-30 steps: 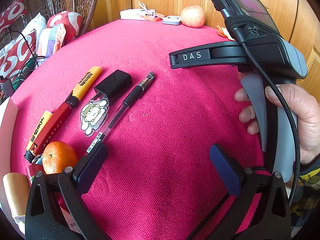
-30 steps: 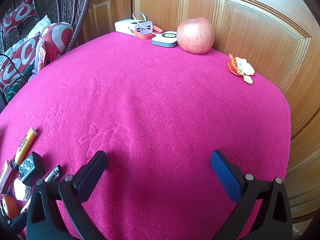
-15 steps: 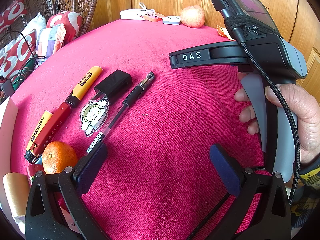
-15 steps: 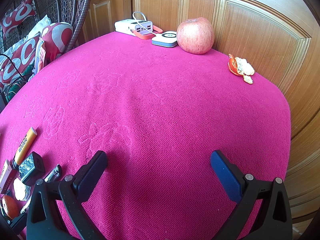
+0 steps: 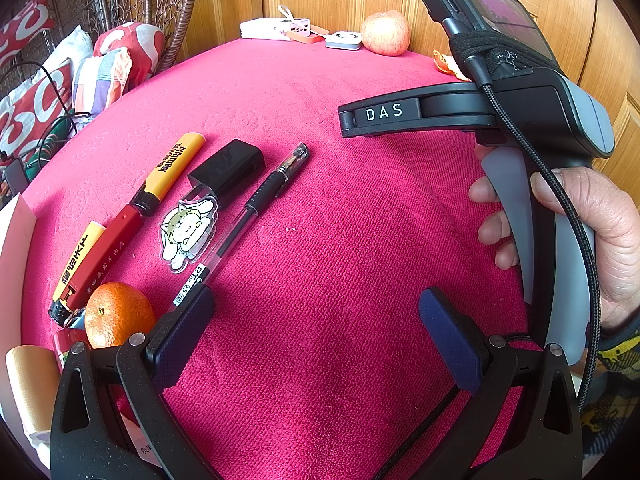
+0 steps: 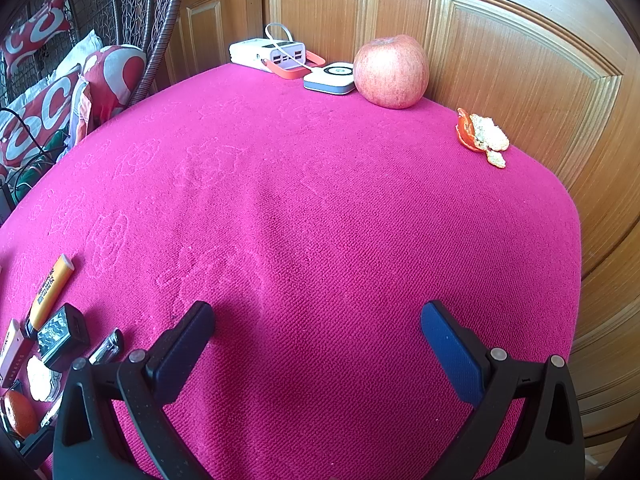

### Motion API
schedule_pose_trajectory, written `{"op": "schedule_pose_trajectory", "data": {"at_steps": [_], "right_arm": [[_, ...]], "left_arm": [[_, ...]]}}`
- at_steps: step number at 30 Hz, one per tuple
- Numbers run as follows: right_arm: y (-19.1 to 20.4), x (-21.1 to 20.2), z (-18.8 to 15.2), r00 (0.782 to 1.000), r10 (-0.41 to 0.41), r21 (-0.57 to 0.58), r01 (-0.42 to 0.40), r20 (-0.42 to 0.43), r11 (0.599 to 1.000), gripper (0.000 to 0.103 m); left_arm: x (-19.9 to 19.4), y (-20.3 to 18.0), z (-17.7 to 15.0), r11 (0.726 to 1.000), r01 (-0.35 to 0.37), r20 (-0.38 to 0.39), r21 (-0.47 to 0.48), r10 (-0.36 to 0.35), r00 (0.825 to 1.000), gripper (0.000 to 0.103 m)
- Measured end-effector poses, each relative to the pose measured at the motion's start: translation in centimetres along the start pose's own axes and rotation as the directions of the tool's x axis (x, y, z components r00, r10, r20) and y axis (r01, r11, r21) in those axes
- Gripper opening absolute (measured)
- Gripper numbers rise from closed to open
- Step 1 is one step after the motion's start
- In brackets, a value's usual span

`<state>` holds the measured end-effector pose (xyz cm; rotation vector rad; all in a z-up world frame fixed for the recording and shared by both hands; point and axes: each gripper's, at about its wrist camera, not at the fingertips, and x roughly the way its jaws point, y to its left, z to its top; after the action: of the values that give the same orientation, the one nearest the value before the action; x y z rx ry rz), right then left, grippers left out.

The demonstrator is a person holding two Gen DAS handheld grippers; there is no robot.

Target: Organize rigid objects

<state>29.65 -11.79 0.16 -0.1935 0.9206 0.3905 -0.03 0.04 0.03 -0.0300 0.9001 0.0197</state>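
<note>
On the pink cloth at the left lie a black gel pen (image 5: 256, 208), a black box (image 5: 228, 172), a cartoon cat sticker (image 5: 186, 232), an orange-and-red marker (image 5: 160, 176), a second yellow marker (image 5: 78, 264) and a tangerine (image 5: 118, 314). My left gripper (image 5: 316, 332) is open just above the cloth, its left finger beside the pen's rear end. In the left wrist view the right gripper's body (image 5: 520, 112) hangs at the right, held by a hand (image 5: 592, 224). My right gripper (image 6: 318, 340) is open over bare cloth; the marker (image 6: 52, 290) and box (image 6: 62, 336) sit at its left.
An apple (image 6: 390, 72), a white charger (image 6: 330, 78), a white power bank (image 6: 266, 54) and tangerine peel (image 6: 482, 136) sit along the table's far edge by wooden panels. Cushions (image 5: 40, 96) and a wicker chair stand left. A tape roll (image 5: 28, 384) lies at the near left.
</note>
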Motion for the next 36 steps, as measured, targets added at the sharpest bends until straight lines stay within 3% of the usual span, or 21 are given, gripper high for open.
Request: {"op": "schedule_pose_trajectory", "data": {"at_steps": [20,24,28,30,33,36], "right_arm": [[0.0,-0.1,-0.1,1.000,0.001,0.001,-0.001,0.001,1.000,0.103],[0.1,-0.2,-0.1,1.000,0.000,0.002,0.000,0.001,1.000,0.103],[0.1,-0.2,-0.1,1.000,0.000,0.001,0.000,0.001,1.000,0.103],[0.1,-0.2,-0.1,1.000,0.000,0.001,0.000,0.001,1.000,0.103],[0.1,-0.2,-0.1,1.000,0.000,0.001,0.000,0.001,1.000,0.103],[0.1,-0.2,-0.1,1.000,-0.001,0.001,0.001,0.001,1.000,0.103]], "left_arm": [[-0.5,-0.5,-0.3,1.000,-0.022,0.007,0.005,0.022,1.000,0.103],[-4.8,-1.3,-0.7,0.998,-0.052,0.138,0.044,0.046,0.989,0.103],[-10.9,2.2,-1.5,0.994,0.033,0.252,-0.106,-0.005,0.968,0.103],[-13.3,4.8,-2.8,0.978,0.004,0.266,-0.209,0.053,0.963,0.103],[-15.1,8.3,-6.1,0.931,-0.096,0.203,-0.353,0.176,0.963,0.103],[-15.3,10.9,-10.2,0.872,-0.128,0.091,-0.473,0.192,0.977,0.103]]}}
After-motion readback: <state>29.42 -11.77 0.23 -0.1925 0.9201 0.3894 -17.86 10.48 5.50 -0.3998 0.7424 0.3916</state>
